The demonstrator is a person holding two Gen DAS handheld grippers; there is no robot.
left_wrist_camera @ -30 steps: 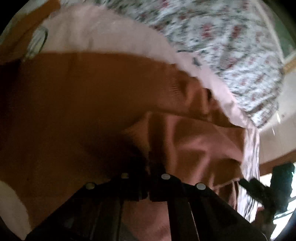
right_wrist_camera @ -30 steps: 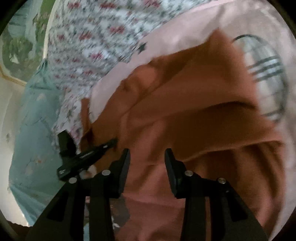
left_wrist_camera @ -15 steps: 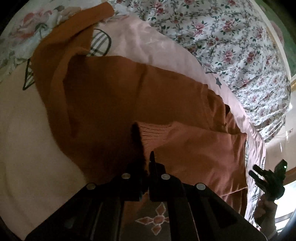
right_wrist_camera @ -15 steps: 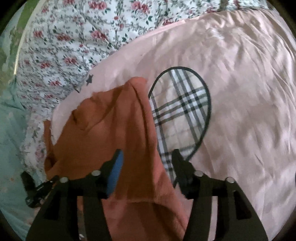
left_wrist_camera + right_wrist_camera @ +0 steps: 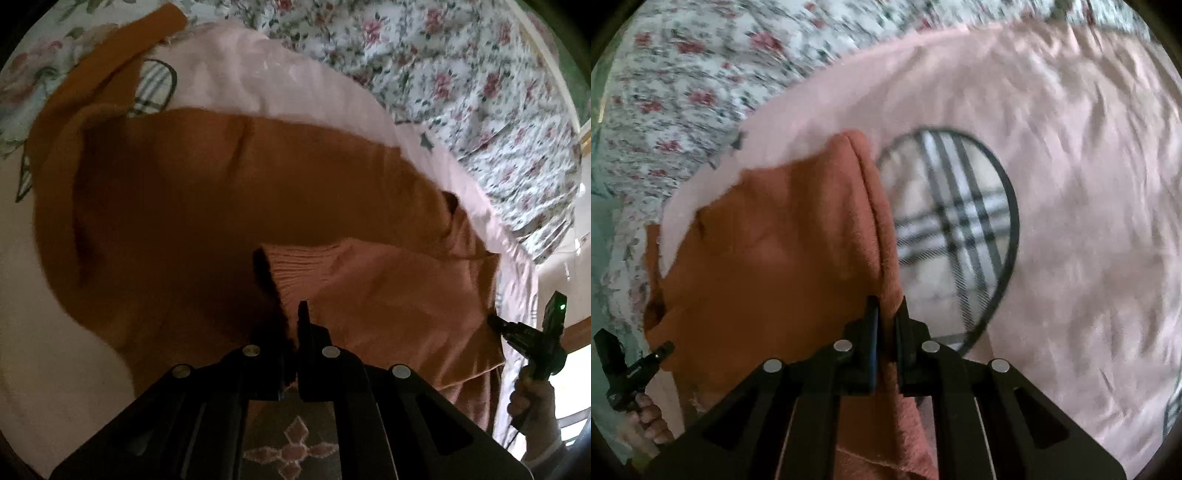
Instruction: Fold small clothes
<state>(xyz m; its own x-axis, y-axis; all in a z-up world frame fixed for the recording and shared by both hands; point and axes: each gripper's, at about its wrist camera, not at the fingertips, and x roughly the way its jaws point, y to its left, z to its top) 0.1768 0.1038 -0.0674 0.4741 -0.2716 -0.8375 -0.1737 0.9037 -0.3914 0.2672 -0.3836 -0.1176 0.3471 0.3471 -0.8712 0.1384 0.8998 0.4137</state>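
A small rust-orange knit sweater (image 5: 229,192) lies spread on a pink blanket (image 5: 280,74). Its ribbed cuff and sleeve (image 5: 354,280) fold across the body toward the right. My left gripper (image 5: 291,317) is shut on the sweater cloth at the cuff's lower edge. In the right wrist view the same sweater (image 5: 775,236) fills the left half, and my right gripper (image 5: 886,314) is shut on its long right edge fold. The other gripper (image 5: 532,339) and the hand holding it show at the right rim of the left wrist view.
The pink blanket (image 5: 1071,147) carries a plaid oval patch (image 5: 953,229) right beside the sweater's edge. A floral bedspread (image 5: 461,74) lies beyond it. A light teal cloth (image 5: 602,206) hangs at the far left. A patterned floor (image 5: 295,446) shows below the bed edge.
My right gripper was open over the sweater's edge half a second ago and has closed on the fold. The left gripper stayed shut on the cloth and drifted a little, flattening the sweater.
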